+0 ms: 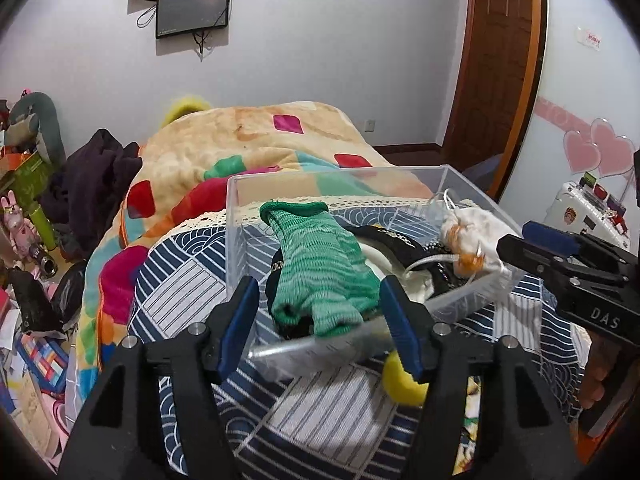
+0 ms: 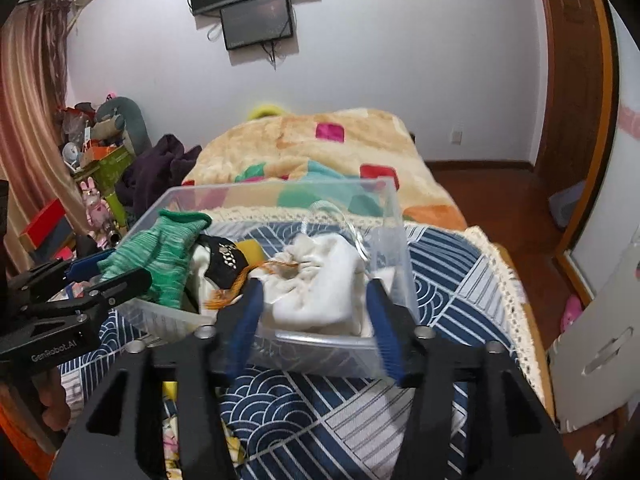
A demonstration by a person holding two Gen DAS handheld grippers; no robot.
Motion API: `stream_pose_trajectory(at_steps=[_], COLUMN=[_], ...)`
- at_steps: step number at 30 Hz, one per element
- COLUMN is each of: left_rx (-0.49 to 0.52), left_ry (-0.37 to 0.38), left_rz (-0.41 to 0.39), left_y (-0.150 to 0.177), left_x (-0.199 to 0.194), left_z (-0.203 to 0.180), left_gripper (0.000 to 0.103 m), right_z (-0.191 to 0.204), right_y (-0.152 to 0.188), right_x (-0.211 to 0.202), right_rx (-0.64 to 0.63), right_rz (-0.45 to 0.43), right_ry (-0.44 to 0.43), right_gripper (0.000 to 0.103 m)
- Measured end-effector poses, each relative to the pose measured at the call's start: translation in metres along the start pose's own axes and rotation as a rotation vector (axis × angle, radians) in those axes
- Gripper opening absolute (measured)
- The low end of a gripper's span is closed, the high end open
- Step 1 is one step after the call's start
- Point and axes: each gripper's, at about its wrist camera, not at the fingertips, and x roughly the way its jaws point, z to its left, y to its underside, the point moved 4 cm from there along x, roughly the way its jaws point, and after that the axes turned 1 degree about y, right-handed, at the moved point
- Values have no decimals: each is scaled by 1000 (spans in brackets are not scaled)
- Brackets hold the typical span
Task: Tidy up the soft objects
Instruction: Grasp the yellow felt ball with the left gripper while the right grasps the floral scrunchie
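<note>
Clear plastic bin (image 1: 248, 216) sits on the bed, on a navy patterned cover (image 1: 320, 412). Soft items are piled inside it.

Left gripper (image 1: 318, 324): fingers spread, nothing pinched. Green knit glove (image 1: 320, 256) lies between the blue pads, draped over the bin's near wall, its fingertips hanging at the rim. The pads look clear of the knit, though the right pad sits so close that contact is hard to rule out. Just past that right pad, outside the bin, a yellow fuzzy thing (image 1: 404, 380) lies on the cover, half hidden by the finger. Beyond the glove, a black item with a chain (image 1: 384, 240) and a pale cloth lie underneath it.

Right gripper (image 2: 316, 320): fingers also apart, released. White drawstring pouch (image 2: 320, 280) rests between them inside the bin, against the near wall. Orange tassel (image 2: 236, 284) trails off the pouch toward the left finger. The bin's near rim crosses in front of both pads.

Each gripper shows in the other's view, side by side at the bin's near edge.

Behind the bin: a plush blanket with coloured patches (image 1: 256, 136) and a dark garment heap (image 1: 100, 176) left of it. Clutter of boxes and toys (image 1: 28, 208) sits far left, two screens (image 1: 192, 8) hang on the wall, and a wooden door (image 1: 496, 60) stands right.
</note>
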Motion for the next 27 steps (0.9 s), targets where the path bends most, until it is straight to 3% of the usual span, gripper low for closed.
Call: stream_pose_trajectory(at_steps=[3, 7, 13, 27], left_rx=[-8, 4, 7, -33], left_ry=[7, -8, -25, -6], left_rz=[-15, -64, -83, 61], left_y=[0, 0, 11, 63], left_x=[-11, -34, -55, -34], left_z=[0, 0, 0, 5], left_gripper=[70, 76, 98, 100], right_z=[6, 12, 21, 56], right_y=[-2, -2, 7, 61], right_x=[-8, -24, -30, 8], right_rx=[-31, -57, -60, -121], right_rz=[-23, -70, -77, 120], right_ry=[19, 30, -8, -128], right_gripper=[55, 70, 82, 83])
